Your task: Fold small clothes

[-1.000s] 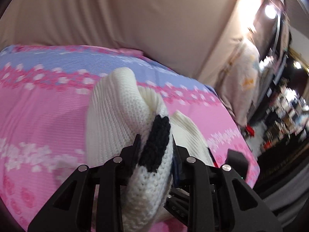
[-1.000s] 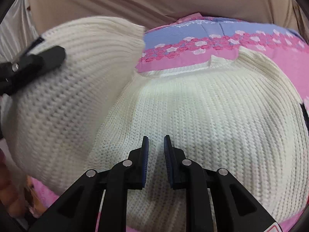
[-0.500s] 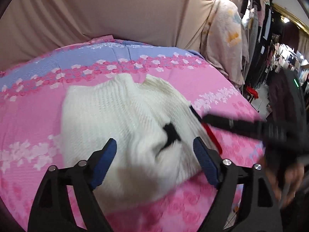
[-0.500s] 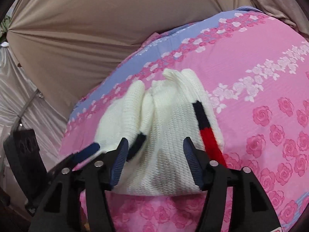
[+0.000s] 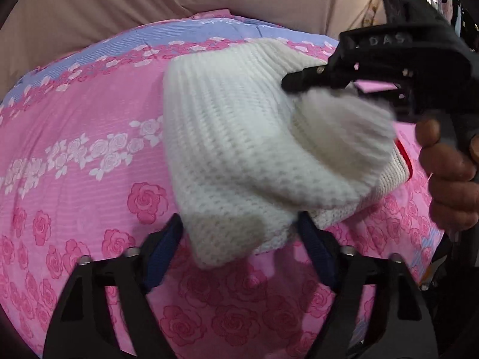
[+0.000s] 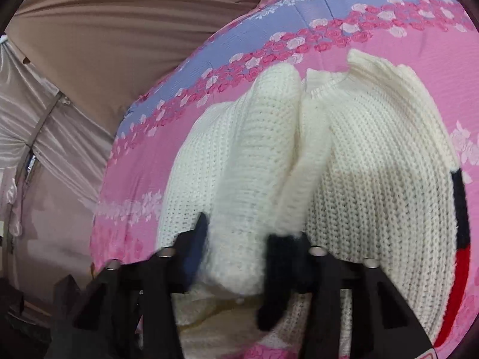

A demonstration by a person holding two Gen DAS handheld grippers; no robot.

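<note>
A white knit sweater point(image 5: 233, 137) lies bunched on a pink rose-print bed sheet point(image 5: 74, 155). My left gripper point(image 5: 238, 248) is open, its blue pads on either side of the sweater's near corner without pinching it. In the right wrist view the sweater point(image 6: 374, 179) shows a black and red stripe point(image 6: 461, 224) along its right edge. My right gripper point(image 6: 248, 245) is shut on a folded sleeve point(image 6: 239, 209) with a black cuff point(image 6: 275, 272). In the left wrist view that right gripper point(image 5: 302, 80) holds the blurred sleeve above the sweater, with a hand point(image 5: 449, 173) on its grip.
A beige curtain point(image 5: 149, 0) hangs behind the bed. Silvery drapes point(image 6: 30, 119) hang past the bed's left side. Bare sheet point(image 6: 389, 42) with a blue band lies beyond and left of the sweater.
Both grippers have come down close to the sweater. The right one, open half a second ago, has closed on the black-cuffed sleeve. The left stays open, now at the near corner.
</note>
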